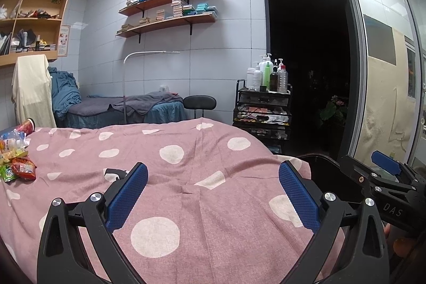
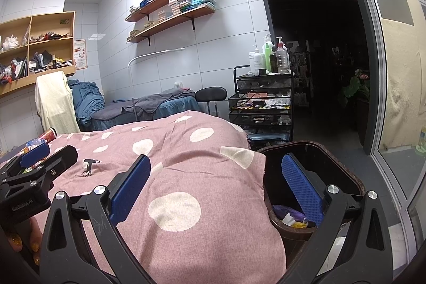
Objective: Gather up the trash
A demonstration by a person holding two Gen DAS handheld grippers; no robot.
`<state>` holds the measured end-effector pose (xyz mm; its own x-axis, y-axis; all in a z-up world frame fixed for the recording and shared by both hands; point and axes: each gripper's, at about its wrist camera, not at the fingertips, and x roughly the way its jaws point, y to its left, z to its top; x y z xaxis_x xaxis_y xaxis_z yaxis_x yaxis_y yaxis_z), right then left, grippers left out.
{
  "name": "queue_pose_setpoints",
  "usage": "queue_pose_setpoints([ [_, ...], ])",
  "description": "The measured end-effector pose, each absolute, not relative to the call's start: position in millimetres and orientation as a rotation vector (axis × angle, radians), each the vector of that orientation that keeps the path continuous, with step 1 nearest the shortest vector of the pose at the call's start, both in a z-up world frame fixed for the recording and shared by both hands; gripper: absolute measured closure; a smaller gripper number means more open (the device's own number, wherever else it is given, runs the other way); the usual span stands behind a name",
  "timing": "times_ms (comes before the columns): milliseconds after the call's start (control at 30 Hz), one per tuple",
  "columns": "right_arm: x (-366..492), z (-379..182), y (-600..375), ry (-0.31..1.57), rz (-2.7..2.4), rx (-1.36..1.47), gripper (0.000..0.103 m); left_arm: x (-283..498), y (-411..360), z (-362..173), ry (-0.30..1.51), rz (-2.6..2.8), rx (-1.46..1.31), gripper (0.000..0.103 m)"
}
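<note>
Left gripper (image 1: 213, 193) hung over pink dotted bedspread (image 1: 202, 156), jaws wide apart, nothing between. Right gripper (image 2: 215, 182) likewise spread and empty, one finger above brown trash bin (image 2: 354, 177) beside the bed, scraps inside. Farther off, at the bed's left edge, lay the trash (image 1: 18, 159): wrappers, a bottle, perhaps a red cup.
</note>
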<state>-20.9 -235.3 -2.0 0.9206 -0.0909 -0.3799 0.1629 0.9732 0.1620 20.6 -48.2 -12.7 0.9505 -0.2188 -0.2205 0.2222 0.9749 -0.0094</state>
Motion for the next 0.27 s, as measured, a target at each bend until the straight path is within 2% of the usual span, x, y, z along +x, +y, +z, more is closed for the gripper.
queue_pose_setpoints([
  [267, -19.0, -1.5, -236.9, 0.381, -0.132, 0.194, 0.006, 22.5, -45.7, -12.9, 0.231, -0.219, 0.01, 0.005],
])
